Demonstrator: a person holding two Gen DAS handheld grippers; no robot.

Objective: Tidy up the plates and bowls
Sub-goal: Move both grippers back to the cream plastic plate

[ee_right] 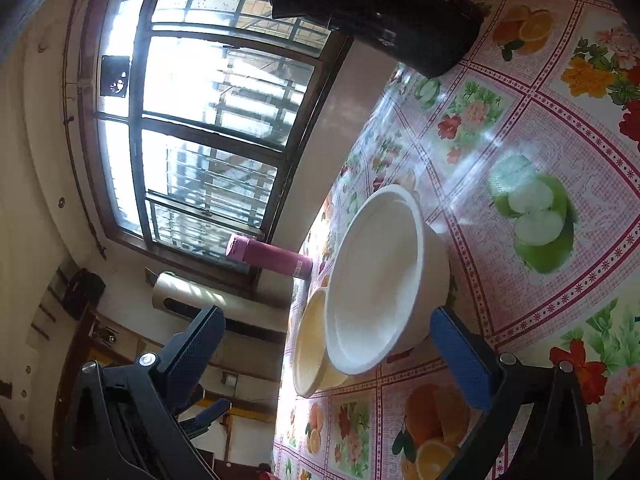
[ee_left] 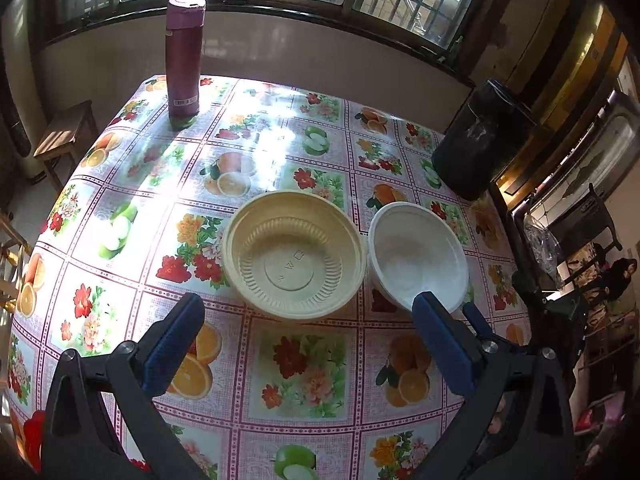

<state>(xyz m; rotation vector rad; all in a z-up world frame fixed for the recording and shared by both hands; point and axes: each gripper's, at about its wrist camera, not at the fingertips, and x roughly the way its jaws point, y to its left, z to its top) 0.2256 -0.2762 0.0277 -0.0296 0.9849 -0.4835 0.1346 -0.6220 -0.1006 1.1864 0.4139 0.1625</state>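
Observation:
A cream ribbed bowl (ee_left: 294, 256) and a white bowl (ee_left: 418, 254) stand side by side on the fruit-print tablecloth (ee_left: 304, 368). My left gripper (ee_left: 308, 310) is open and empty, just in front of the cream bowl. In the right wrist view, rolled sideways, my right gripper (ee_right: 326, 328) is open with its fingers on either side of the white bowl's (ee_right: 380, 276) near rim, touching nothing that I can see. The cream bowl (ee_right: 310, 354) sits right behind it. The right gripper's blue finger (ee_left: 476, 318) also shows beside the white bowl in the left wrist view.
A purple flask (ee_left: 184, 56) stands at the table's far left corner. A black cylindrical container (ee_left: 480, 140) stands at the far right edge. A wooden stool (ee_left: 66, 136) is beyond the table's left side. Windows run along the back wall.

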